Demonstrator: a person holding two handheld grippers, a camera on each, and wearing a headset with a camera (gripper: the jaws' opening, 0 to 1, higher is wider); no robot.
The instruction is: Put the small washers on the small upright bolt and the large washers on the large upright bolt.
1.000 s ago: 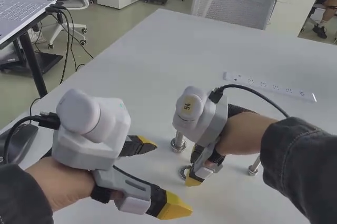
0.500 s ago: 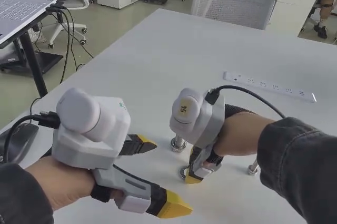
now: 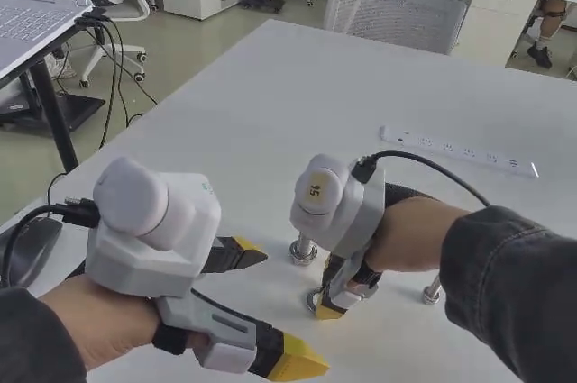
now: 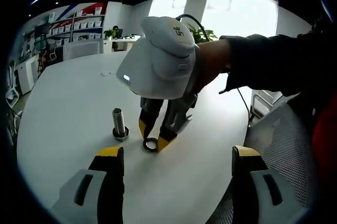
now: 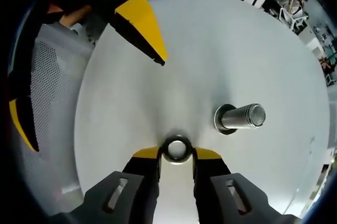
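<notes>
A steel washer [image 5: 177, 149] lies flat on the white table [image 3: 297, 104], and my right gripper [image 5: 177, 153] points down with its yellow tips pressed on both sides of it. The same washer [image 4: 150, 144] appears under the right gripper [image 4: 157, 138] in the left gripper view, and its edge [image 3: 315, 298] peeks out beside the right gripper [image 3: 328, 309] in the head view. The large upright bolt [image 3: 303, 248] [image 5: 239, 117] [image 4: 120, 124] stands just beyond it. A small upright bolt [image 3: 433, 291] stands to the right behind the sleeve. My left gripper [image 3: 270, 306] [image 4: 178, 156] hovers open and empty nearby.
A white power strip [image 3: 460, 150] lies at the far right of the table. A mesh chair [image 3: 392, 12] stands behind the table's far edge. A laptop [image 3: 32, 0] sits on a stand to the left, and its cables hang down.
The right gripper has leaned slightly left over the washer. The left gripper holds still.
</notes>
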